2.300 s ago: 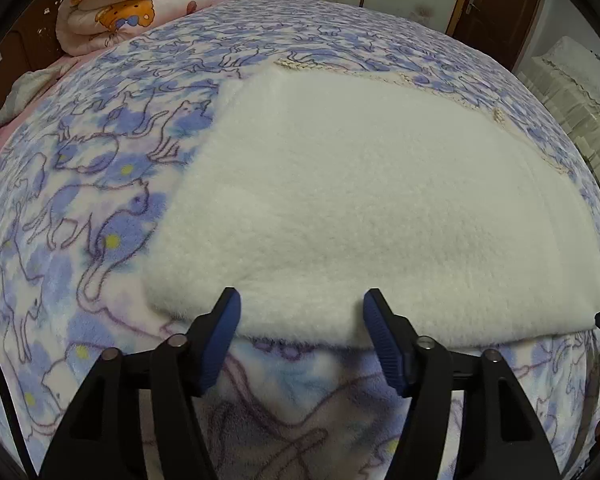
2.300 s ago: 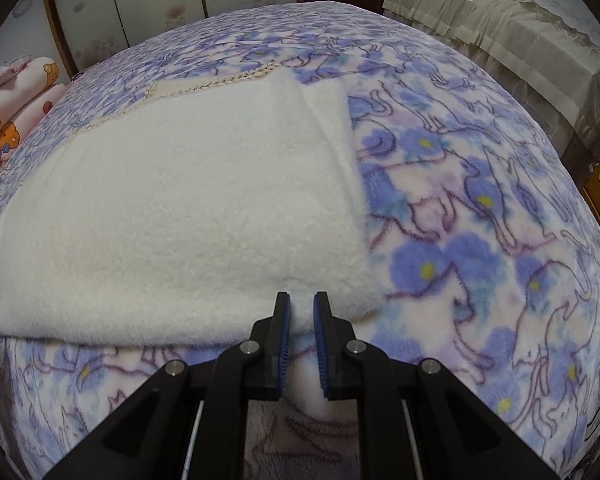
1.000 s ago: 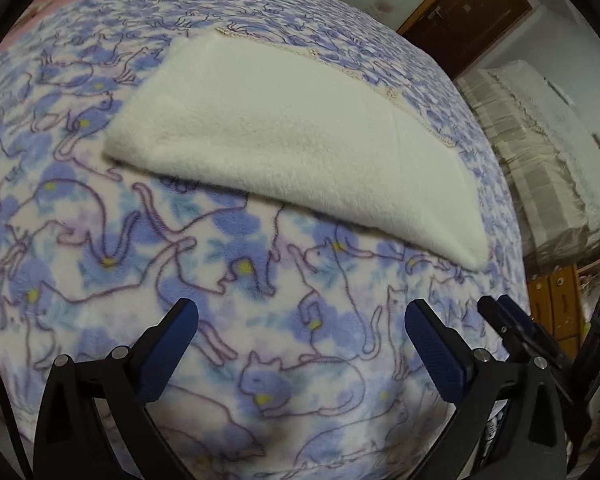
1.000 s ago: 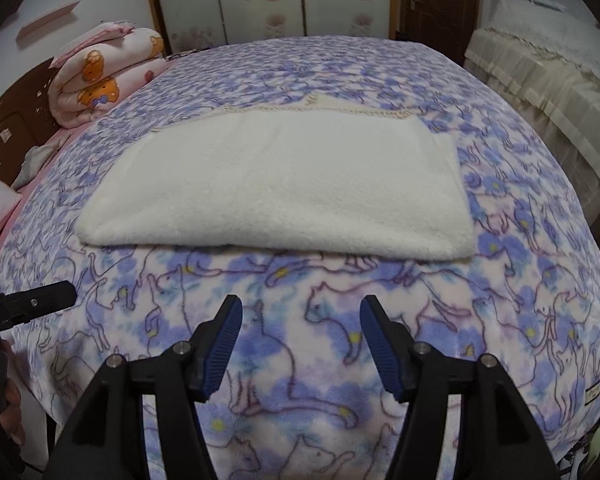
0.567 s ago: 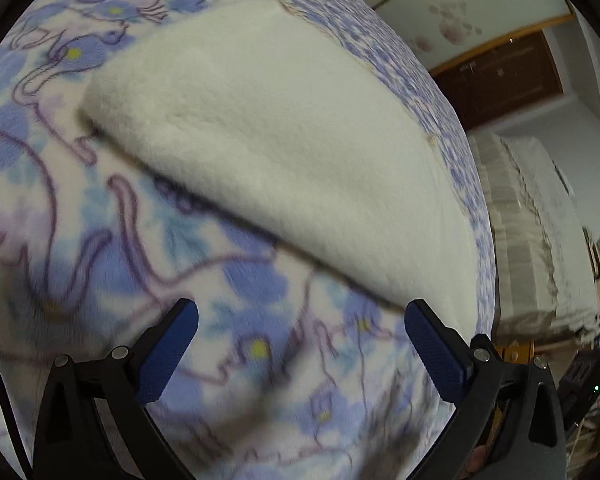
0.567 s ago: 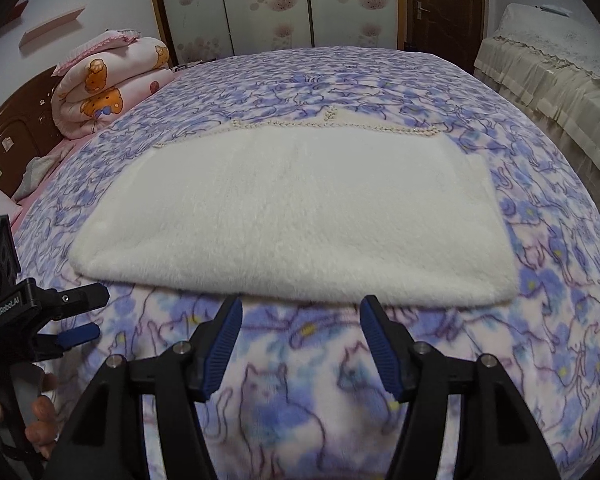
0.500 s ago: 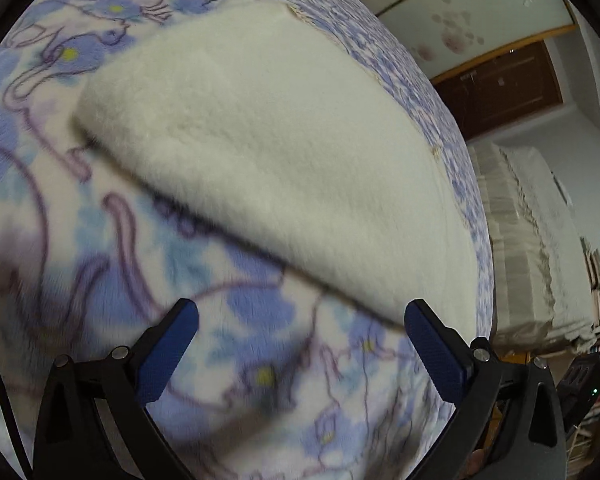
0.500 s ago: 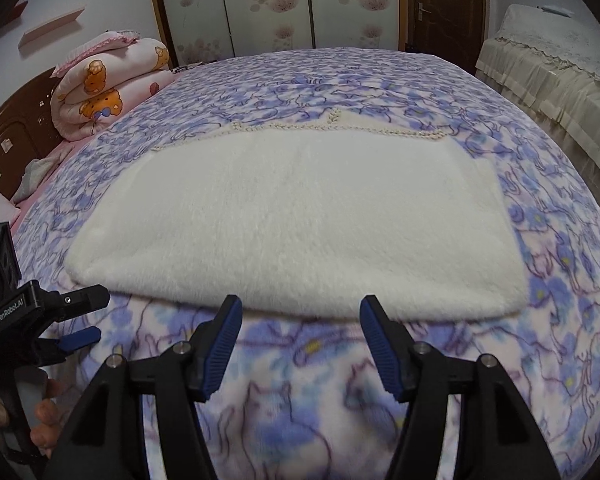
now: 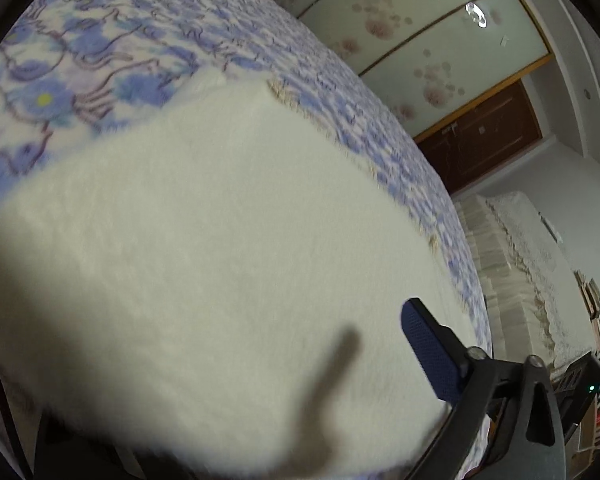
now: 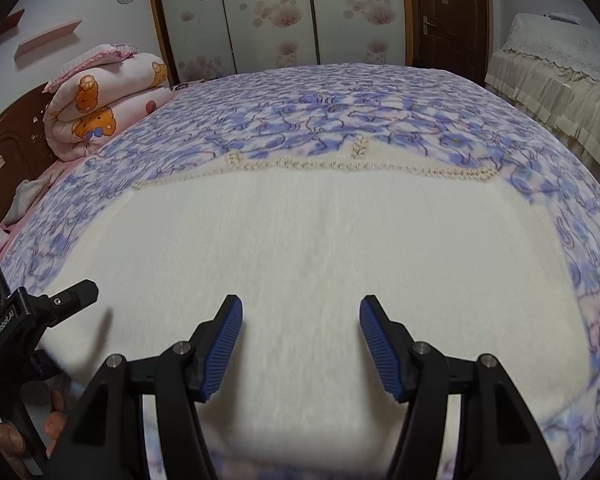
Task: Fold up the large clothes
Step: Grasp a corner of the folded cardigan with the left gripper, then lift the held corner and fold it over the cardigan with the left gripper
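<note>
My right gripper (image 10: 301,344) hangs with its blue pads apart at a middling gap, nothing between them but air, pointing down over the near part of the cream fleece garment (image 10: 320,256). My left gripper (image 10: 56,316) is the wider of the two and its jaws are closing; in its own view only one blue pad (image 9: 430,354) shows, low over the fleece, with the other hidden behind the fabric's near edge. So the edge may sit between the jaws, but I can't tell whether anything is pinched yet.

The garment lies flat and already folded into a broad rectangle in the middle of the bed (image 10: 400,120), on the blue cat-print blanket, knitted trim (image 10: 340,166) along its far edge. A pink bear-print quilt (image 10: 104,100) is rolled up at the headboard, well away.

Risks from here, as I judge them: the fleece is thick and layered, so the left jaws could shut on the top layer alone and peel the fold open. They could also catch the blanket beneath and drag it along. My right gripper sits inboard of the garment's right corner, so an uneven lift could skew the next fold.
</note>
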The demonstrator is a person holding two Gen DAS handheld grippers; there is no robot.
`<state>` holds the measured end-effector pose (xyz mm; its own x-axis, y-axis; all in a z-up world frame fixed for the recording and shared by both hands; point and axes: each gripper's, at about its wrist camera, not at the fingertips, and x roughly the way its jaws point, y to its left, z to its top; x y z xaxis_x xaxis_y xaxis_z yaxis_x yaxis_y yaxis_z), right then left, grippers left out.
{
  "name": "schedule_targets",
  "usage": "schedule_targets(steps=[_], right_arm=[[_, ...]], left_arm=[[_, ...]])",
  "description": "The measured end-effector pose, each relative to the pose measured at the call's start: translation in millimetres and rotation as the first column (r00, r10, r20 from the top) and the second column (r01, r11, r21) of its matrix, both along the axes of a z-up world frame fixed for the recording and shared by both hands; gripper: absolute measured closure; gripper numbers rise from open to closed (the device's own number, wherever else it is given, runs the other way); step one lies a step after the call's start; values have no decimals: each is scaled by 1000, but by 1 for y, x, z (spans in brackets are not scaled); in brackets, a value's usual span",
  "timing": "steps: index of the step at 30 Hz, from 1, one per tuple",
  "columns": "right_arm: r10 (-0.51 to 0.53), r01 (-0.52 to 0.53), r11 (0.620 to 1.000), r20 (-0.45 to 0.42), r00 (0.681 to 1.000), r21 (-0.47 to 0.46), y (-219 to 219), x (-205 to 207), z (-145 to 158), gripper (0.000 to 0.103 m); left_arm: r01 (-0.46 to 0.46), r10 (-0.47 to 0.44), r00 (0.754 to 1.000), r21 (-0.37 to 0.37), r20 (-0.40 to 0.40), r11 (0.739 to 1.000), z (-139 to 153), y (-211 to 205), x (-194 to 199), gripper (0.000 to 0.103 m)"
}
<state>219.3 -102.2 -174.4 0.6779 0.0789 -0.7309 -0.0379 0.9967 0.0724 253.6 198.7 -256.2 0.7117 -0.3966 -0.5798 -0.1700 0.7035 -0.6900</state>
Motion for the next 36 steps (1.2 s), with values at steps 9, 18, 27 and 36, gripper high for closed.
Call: schedule_targets(steps=[9, 18, 27, 36], right_arm=[[58, -63, 993, -56, 997, -103, 17, 37, -27, 87], [114, -115, 993, -113, 987, -5, -1, 42, -36, 87], [16, 21, 982, -191, 981, 188, -98, 19, 3, 88], [-317, 322, 947, -153, 936, 13, -259, -46, 20, 87]], left_arm=[[-87, 63, 991, 223, 114, 971, 39, -8, -4, 81], [-53, -84, 960, 468, 266, 882, 118, -71, -23, 83], [98, -345, 886, 603, 310, 792, 170, -198, -30, 83], [402, -569, 817, 613, 94, 680, 95, -351, -16, 82]])
